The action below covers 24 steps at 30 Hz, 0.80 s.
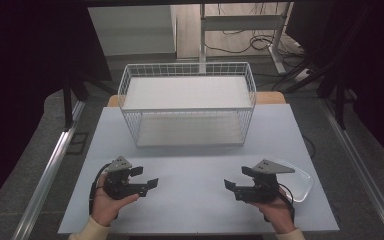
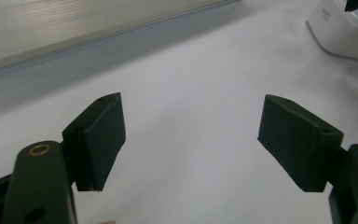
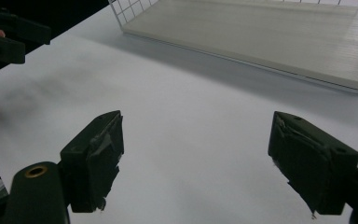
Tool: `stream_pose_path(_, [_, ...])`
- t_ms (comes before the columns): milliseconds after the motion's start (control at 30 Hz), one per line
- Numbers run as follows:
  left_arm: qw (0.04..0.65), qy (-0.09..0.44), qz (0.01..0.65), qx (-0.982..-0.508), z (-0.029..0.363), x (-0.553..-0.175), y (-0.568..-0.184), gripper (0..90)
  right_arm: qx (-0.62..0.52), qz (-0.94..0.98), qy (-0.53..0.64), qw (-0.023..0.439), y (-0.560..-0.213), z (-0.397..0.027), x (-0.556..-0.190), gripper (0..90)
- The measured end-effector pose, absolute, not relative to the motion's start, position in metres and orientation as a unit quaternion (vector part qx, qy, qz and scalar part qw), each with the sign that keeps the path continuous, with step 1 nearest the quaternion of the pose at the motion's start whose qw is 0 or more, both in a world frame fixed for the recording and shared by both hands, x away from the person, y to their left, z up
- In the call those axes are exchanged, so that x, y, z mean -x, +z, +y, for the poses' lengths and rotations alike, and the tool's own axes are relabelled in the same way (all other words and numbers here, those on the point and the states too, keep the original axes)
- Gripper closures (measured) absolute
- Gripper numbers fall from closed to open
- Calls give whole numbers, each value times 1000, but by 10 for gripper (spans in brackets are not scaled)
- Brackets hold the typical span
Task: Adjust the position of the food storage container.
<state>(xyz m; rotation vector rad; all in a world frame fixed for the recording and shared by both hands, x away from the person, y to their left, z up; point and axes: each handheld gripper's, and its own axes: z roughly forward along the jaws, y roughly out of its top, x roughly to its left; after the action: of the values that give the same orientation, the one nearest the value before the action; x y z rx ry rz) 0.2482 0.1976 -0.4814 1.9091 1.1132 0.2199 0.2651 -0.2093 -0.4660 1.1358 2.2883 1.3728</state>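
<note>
- Pale blue-grey bench [image 1: 195,170] carries the whole scene, with dark curtains and a grey floor around it; its broad bare middle gives both hands free room to work.
- Nearest the person, the left claw [image 1: 145,177] rests low over the bench with its jaws spread wide and nothing between them, pointing inward toward the other hand, ready rather than engaged.
- Opposite it, the right claw [image 1: 236,181] mirrors that pose, jaws likewise spread and empty.
- Just behind and outside the right claw lies a clear plastic tray [image 1: 302,185], touching the bench near its right edge, probably parked within easy reach.
- Farther ahead of both claws stands a white wire basket [image 1: 187,104], upright and apparently empty, set centrally so either hand could reach it.
</note>
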Motion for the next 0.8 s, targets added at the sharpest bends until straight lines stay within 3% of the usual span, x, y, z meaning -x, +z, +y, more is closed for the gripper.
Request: stream_pose_path(800, [457, 105, 441, -765, 204, -241, -473, 230, -370, 808, 442, 125, -468, -190, -263, 240])
